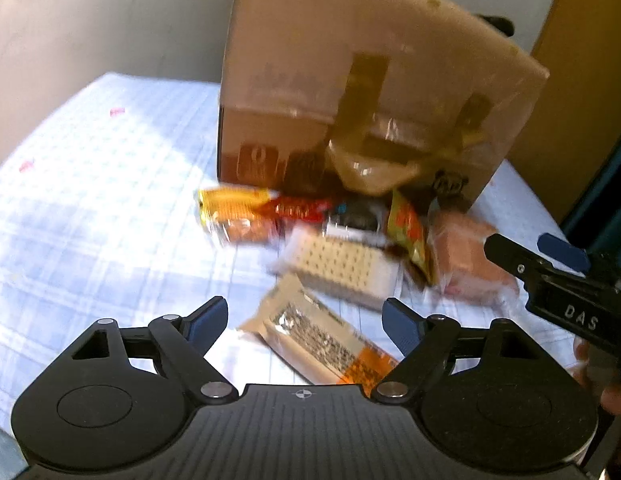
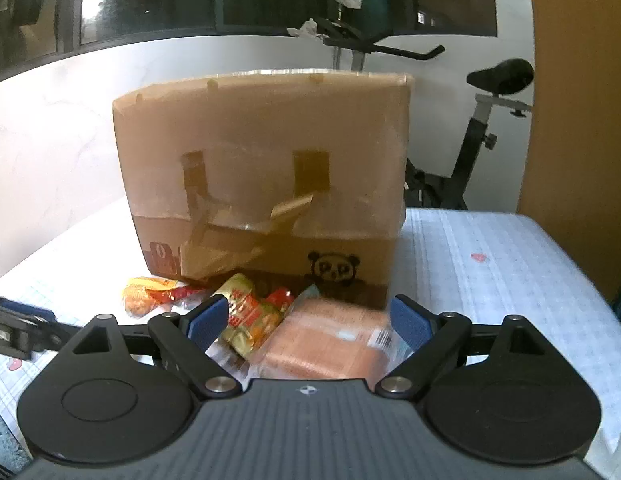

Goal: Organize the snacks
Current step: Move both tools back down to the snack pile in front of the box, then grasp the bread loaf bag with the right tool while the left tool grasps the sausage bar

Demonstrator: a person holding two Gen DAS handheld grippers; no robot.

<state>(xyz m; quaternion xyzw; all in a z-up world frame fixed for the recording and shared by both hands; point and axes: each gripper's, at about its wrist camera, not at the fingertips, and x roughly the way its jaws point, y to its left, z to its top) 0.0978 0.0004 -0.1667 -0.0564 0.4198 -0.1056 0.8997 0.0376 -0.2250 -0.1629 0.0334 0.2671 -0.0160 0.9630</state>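
A checked blue-and-white cloth [image 1: 90, 200] covers the table. The snacks lie heaped at the foot of a taped cardboard box [image 2: 262, 176] near the far edge: a pink packet [image 2: 330, 340], a cracker pack [image 1: 342, 268], a tan bar wrapper [image 1: 318, 344]. The left gripper [image 1: 304, 320] tilts down over the bar, fingers spread, clasping nothing. The right gripper [image 2: 310, 320] straddles the pink packet, fingers spread, not pressing.

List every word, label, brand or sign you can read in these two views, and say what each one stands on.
"DAS": white letters on the black right gripper.
Panda face, no words: printed on the brown cardboard box.
Red label on the box's lower corner: too blurred to read.
Print on the beige and orange snack packet and the other wrappers: too blurred to read.
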